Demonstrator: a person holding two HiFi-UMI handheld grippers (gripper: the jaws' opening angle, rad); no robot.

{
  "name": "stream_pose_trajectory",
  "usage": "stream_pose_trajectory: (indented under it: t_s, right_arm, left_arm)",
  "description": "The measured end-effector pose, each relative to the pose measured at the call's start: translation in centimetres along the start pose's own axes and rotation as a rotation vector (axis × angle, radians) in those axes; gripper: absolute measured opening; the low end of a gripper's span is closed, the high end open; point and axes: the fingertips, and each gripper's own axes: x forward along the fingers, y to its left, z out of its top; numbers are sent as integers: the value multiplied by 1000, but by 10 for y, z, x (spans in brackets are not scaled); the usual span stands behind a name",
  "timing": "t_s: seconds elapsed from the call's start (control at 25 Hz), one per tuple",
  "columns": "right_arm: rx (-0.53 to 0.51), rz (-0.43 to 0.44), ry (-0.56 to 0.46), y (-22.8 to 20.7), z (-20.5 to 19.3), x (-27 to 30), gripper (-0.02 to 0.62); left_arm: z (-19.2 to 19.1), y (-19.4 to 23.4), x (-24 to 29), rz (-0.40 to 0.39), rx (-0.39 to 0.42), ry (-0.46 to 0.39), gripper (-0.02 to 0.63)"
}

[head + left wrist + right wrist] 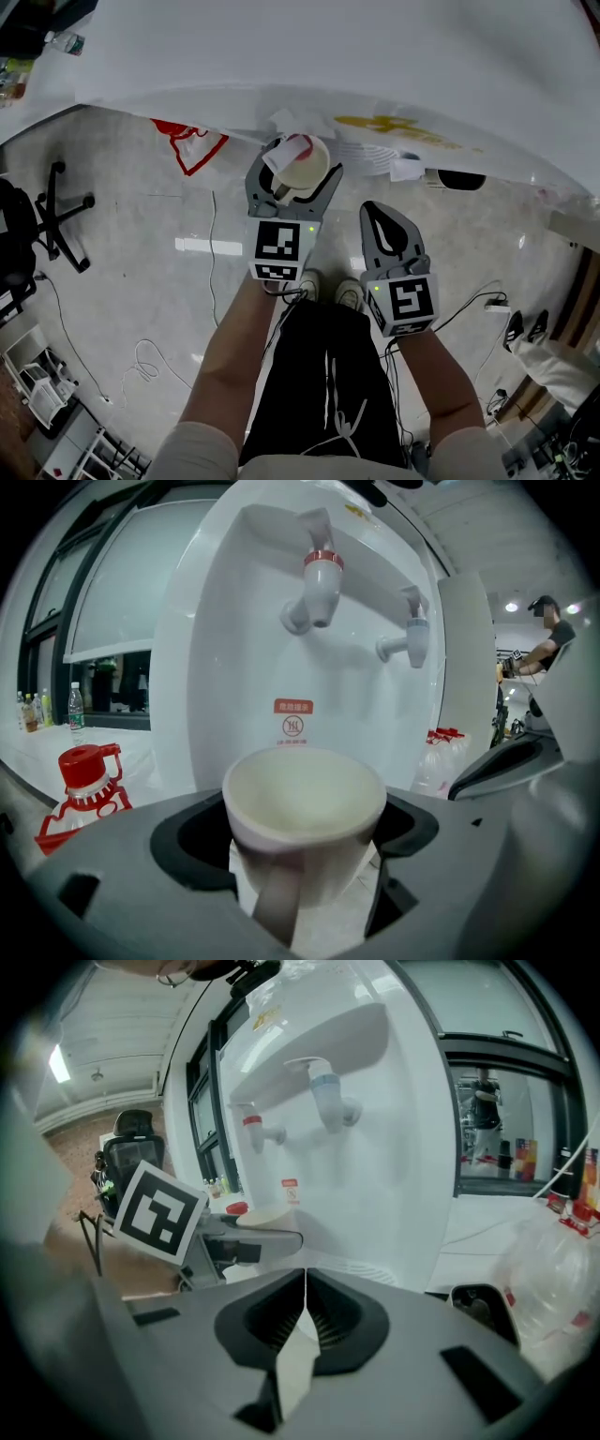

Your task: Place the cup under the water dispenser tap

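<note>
Your left claw (298, 167) is clamped on the cup (305, 803). The jaws press its sides and the handle faces back toward you, so the mouth stays upright and open for the spout. The cup is in the air in front of the water dispenser (234, 621), lower than the red tap (321, 578) and not yet under it; the blue tap (412, 635) sits off to the right. Gripping by the walls leaves the base free to set down on the drip grille (366, 1267) — likely the next step. Your right claw (306, 1288) is clenched on nothing and hangs back beside the left, probably to keep clear.
</note>
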Motion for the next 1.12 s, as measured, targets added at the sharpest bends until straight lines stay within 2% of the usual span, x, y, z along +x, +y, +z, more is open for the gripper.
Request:
stream_pose_trajectory:
  t_s: [0.48,0.8,1.12]
  right_arm:
    - [50,1,8,-10,2,13,28]
    - [39,23,3,-7,9,15,28]
    - [26,29,24,-2,-6,8,29]
  left_arm:
    - [9,-1,8,-26,83,-51,445]
    - [13,-1,8,-5,123,-101,446]
    - [15,-2,3,1,29,-141,462]
